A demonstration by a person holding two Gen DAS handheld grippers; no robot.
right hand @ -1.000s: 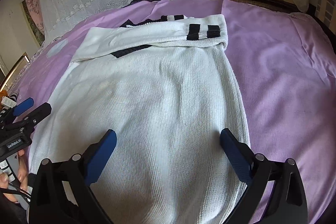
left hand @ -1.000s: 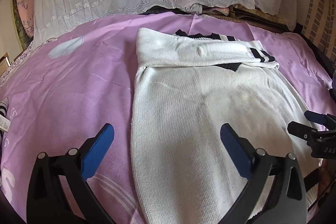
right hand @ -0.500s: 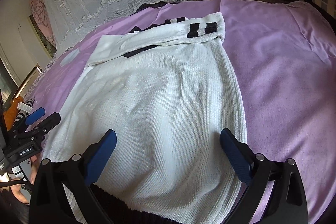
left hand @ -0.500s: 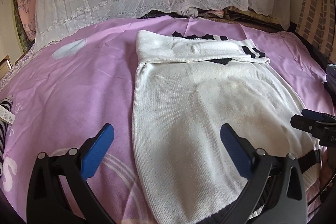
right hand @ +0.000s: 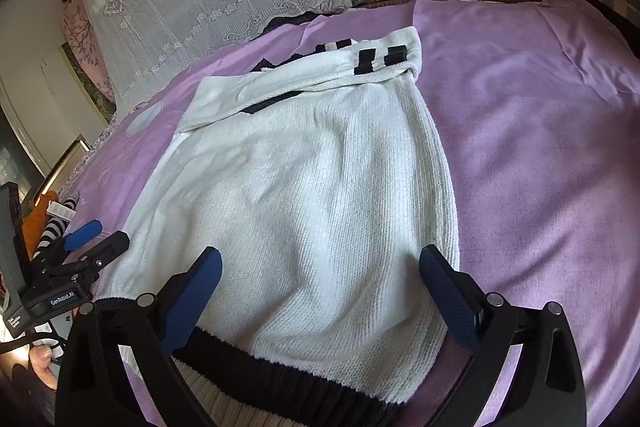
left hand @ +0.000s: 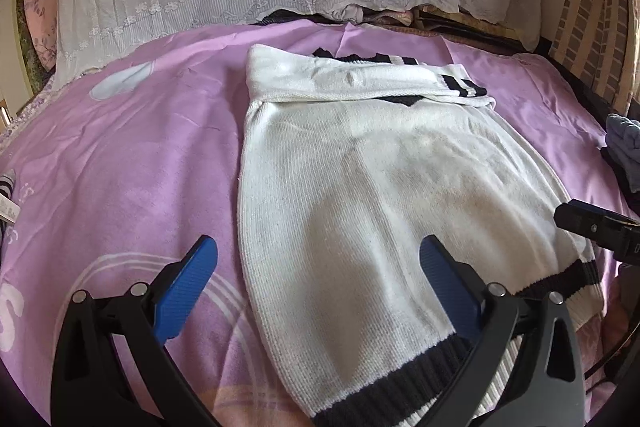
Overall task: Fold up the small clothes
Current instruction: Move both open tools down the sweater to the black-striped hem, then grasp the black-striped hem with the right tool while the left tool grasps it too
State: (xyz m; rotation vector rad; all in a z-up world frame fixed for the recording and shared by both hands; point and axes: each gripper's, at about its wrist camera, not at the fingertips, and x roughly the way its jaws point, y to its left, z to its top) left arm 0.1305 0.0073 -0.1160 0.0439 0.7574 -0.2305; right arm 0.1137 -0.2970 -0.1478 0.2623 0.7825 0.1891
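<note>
A white sweater point(left hand: 380, 195) with black trim lay flat in the middle of a purple bedsheet point(left hand: 132, 163), its sleeves folded across the far end and its black hem nearest the cameras. The left gripper point(left hand: 320, 287) hovered spread wide and released above the sweater's near left edge. The right gripper point(right hand: 320, 291) was likewise released above the near hem, grasping nothing.

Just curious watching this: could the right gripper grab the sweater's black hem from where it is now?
Probably yes. The right gripper is open, and the black hem of the white sweater lies just below its fingers, nothing covering it.
</note>
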